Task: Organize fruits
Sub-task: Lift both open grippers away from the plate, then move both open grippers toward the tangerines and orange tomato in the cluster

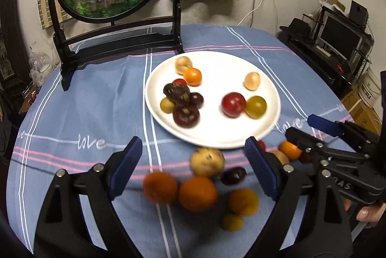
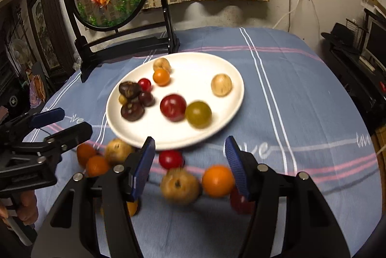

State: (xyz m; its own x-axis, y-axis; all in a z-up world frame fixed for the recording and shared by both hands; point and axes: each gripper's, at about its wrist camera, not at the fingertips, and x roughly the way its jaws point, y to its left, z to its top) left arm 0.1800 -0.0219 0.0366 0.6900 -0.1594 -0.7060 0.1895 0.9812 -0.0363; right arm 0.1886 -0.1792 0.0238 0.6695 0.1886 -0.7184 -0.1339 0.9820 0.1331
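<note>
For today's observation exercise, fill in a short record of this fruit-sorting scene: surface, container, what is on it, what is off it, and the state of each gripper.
surface: table with a blue striped cloth
container: white plate
on plate: about ten small fruits, including a red fruit and a green fruit
off plate: loose fruits on the cloth, including an orange fruit
left gripper: open, empty
right gripper: open, empty

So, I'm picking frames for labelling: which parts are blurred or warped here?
Left wrist view: fruit on the cloth smeared by motion, plate fruit softer, hand-held gripper sharp. Right wrist view: same smear on near fruit; fisheye bends the table edge and walls, corners dark.
</note>
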